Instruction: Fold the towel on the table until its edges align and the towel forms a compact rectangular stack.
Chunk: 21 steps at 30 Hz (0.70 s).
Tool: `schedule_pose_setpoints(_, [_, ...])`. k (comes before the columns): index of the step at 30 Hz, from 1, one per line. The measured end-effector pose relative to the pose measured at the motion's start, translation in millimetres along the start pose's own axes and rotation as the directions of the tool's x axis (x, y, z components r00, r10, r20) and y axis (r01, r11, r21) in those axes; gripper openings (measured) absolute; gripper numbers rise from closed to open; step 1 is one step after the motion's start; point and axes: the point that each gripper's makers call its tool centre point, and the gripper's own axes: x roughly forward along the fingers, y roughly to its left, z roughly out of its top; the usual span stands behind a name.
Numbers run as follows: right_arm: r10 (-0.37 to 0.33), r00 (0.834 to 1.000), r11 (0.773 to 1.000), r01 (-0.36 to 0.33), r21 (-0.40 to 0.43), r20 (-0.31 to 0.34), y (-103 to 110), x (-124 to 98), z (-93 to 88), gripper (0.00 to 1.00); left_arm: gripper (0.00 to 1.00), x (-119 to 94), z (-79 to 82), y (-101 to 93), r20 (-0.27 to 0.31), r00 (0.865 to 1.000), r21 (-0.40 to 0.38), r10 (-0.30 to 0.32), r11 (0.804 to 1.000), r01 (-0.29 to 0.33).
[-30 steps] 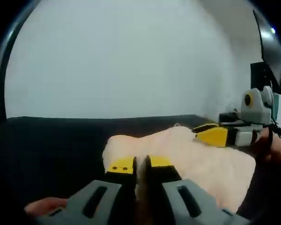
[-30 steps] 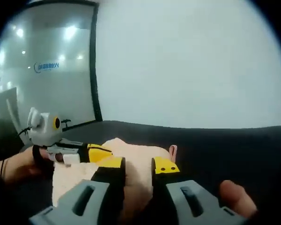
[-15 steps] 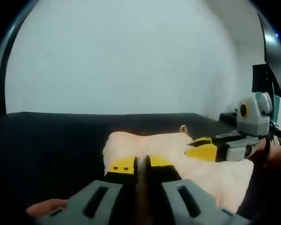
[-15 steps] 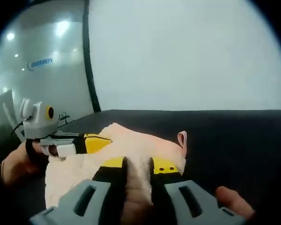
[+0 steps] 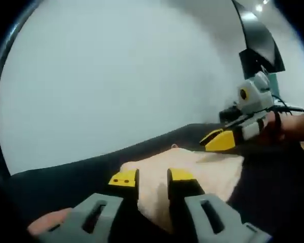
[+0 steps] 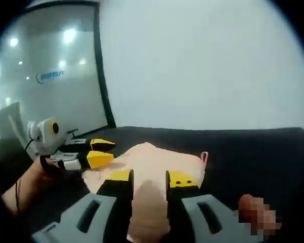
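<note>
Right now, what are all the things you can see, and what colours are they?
towel: one, pale peach-pink, lying folded on the table; a small loop sticks up at one corner.
table: one, black, under the towel.
wall: white, behind the table.
glass panel: one, with a dark frame and light reflections, at the left of the right gripper view.
left claw: one, grey with yellow tips, jaws open above the towel's near edge.
right claw: one, grey with yellow tips, jaws open over the towel.
hand: a person's, holding the left claw's handle.
</note>
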Motion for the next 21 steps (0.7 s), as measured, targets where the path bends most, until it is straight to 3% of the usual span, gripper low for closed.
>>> schedule_pose_setpoints(2, [-0.006,0.998,0.999,0.004,-0.035,-0.063,4.3,3.2,-19.8,0.25,0.25,0.7,-13.1,1.3,-0.037,0.999,-0.019,-0.011,1.000,0.011])
schedule_pose_setpoints(3, [-0.031,0.992,0.999,0.026,-0.040,-0.119,1.5,5.8,-35.4,0.25,0.25,3.1,-29.9,4.4,-0.106,0.994,-0.039,0.001,0.999,-0.005])
schedule_pose_setpoints(4, [-0.027,0.991,0.999,0.023,-0.029,-0.131,0.1,14.7,-42.0,0.24,0.25,4.0,-51.4,8.5,-0.196,0.980,-0.030,0.019,0.999,-0.025])
schedule_pose_setpoints(5, [-0.021,0.994,0.999,0.018,-0.027,-0.112,2.3,15.9,-41.1,0.24,0.25,6.9,-61.1,10.2,-0.212,0.977,-0.037,0.020,0.999,-0.029])
schedule_pose_setpoints(6, [-0.035,0.993,0.999,0.033,-0.026,-0.111,-2.5,14.3,-39.1,0.24,0.25,9.0,-52.2,8.2,-0.159,0.987,-0.085,0.000,0.996,-0.013])
schedule_pose_setpoints(8, [-0.015,0.994,1.000,0.012,-0.024,-0.109,-0.8,7.0,-28.9,0.25,0.25,4.6,-38.6,11.8,-0.133,0.991,-0.075,-0.002,0.997,-0.008])
schedule_pose_setpoints(9, [0.004,0.997,0.999,0.000,0.049,-0.075,-0.1,2.2,-17.2,0.25,0.25,-0.4,-30.5,13.5,-0.090,0.996,-0.122,-0.001,0.992,-0.010])
schedule_pose_setpoints(10, [-0.003,0.998,0.988,0.013,0.154,-0.064,-8.9,9.1,-9.5,0.27,0.25,-8.5,-22.5,18.3,-0.037,0.999,-0.221,0.012,0.975,-0.020])
schedule_pose_setpoints(11, [-0.015,0.998,0.973,0.028,0.231,-0.058,-17.1,6.8,-3.6,0.28,0.26,-18.6,-14.6,25.7,0.014,0.999,-0.351,0.037,0.936,-0.030])
schedule_pose_setpoints(12, [-0.071,0.994,0.933,0.095,0.348,-0.081,-42.0,-4.4,1.9,0.29,0.26,-29.3,-7.5,34.7,0.052,0.996,-0.490,0.070,0.871,-0.036])
schedule_pose_setpoints(13, [-0.094,0.991,0.920,0.123,0.371,-0.095,-53.4,-9.2,2.6,0.29,0.25,-39.1,-2.0,43.5,0.070,0.992,-0.616,0.102,0.787,-0.037])
schedule_pose_setpoints(14, [-0.120,0.983,0.910,0.166,0.381,-0.141,-70.5,-12.4,-1.1,0.27,0.23,-46.5,0.8,49.8,0.062,0.991,-0.713,0.119,0.700,-0.040])
schedule_pose_setpoints(15, [-0.121,0.981,0.892,0.174,0.418,-0.149,-81.5,-10.7,-0.4,0.26,0.21,-50.1,-0.3,50.8,0.027,0.994,-0.774,0.110,0.632,-0.049])
schedule_pose_setpoints(16, [-0.111,0.982,0.869,0.171,0.465,-0.155,-86.7,-9.1,-0.9,0.28,0.21,-49.7,-6.3,46.8,-0.037,0.996,-0.792,0.084,0.605,-0.080])
schedule_pose_setpoints(17, [-0.083,0.982,0.837,0.160,0.523,-0.167,-88.1,-4.6,-4.4,0.33,0.23,-47.3,-16.4,44.3,-0.125,0.989,-0.763,0.083,0.629,-0.149])
schedule_pose_setpoints(18, [-0.049,0.984,0.805,0.139,0.577,-0.169,-87.2,1.9,-6.8,0.39,0.26,-46.3,-28.4,38.5,-0.210,0.976,-0.711,0.054,0.677,-0.190])
schedule_pose_setpoints(19, [-0.039,0.983,0.797,0.138,0.587,-0.179,-85.8,12.0,-12.5,0.50,0.30,-42.3,-38.3,31.5,-0.274,0.962,-0.678,0.009,0.707,-0.200])
schedule_pose_setpoints(20, [-0.044,0.978,0.825,0.149,0.545,-0.202,-80.7,17.7,-21.7,0.58,0.37,-38.5,-42.0,22.8,-0.290,0.957,-0.684,-0.027,0.705,-0.187])
schedule_pose_setpoints(21, [-0.042,0.967,0.846,0.168,0.506,-0.253,-77.3,24.3,-34.9,0.63,0.42,-32.3,-44.4,16.5,-0.293,0.953,-0.727,-0.078,0.665,-0.169])
